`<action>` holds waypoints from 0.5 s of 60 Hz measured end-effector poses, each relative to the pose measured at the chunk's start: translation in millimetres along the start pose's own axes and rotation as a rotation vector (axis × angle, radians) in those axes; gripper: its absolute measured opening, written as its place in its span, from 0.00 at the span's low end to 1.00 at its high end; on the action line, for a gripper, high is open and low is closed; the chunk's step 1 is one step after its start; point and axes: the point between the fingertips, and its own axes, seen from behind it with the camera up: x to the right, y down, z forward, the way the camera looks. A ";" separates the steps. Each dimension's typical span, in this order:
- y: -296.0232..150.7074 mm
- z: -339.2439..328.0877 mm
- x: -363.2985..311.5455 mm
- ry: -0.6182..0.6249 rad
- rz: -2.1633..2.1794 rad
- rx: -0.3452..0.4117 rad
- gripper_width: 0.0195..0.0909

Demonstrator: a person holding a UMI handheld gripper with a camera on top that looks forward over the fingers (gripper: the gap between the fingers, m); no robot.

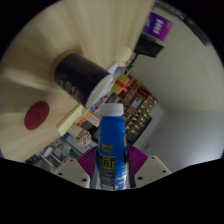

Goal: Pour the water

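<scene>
While the whole view is tilted hard over, I can make out a pale wooden desk slanting across the scene, its grain running in long streaks. On it sits a dark, cylinder-shaped container and, nearer the claw, a flat red round thing. Past the desk's edge there is a jumble of colourful packaged goods, too small for me to read, with a plain grey wall beyond and a purple item high up near it.

The bottle is blue with a white cap and a yellow-and-dark label. It stands between the fingers of my claw, whose magenta pads press against it on both sides, so the claw is closed round the bottle's body.
</scene>
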 end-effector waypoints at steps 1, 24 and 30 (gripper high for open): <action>-3.8 9.1 1.4 -0.001 -0.031 0.006 0.36; -3.2 16.9 12.7 0.018 0.060 0.017 0.35; 17.2 -4.2 24.5 0.091 0.608 -0.048 0.35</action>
